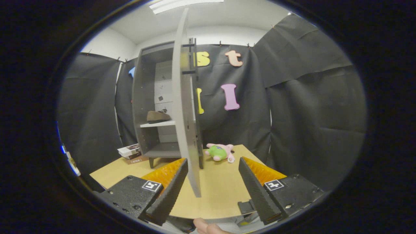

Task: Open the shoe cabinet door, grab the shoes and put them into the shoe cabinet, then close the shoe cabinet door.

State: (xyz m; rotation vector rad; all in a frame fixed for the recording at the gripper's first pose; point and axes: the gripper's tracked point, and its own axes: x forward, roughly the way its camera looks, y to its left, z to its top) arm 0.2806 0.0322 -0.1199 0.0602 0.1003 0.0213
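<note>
A grey shoe cabinet stands on the wooden table beyond my fingers. Its door is swung open toward me, seen edge-on, with its lower corner reaching down between my fingers. A brown shoe lies on the white middle shelf inside. My gripper is open, the two fingers standing apart on either side of the door's lower edge, and neither finger presses on the door.
A pink and green plush toy lies on the table just right of the cabinet. A short stack of books sits to the cabinet's left. A fingertip of a person's hand shows at the table's near edge.
</note>
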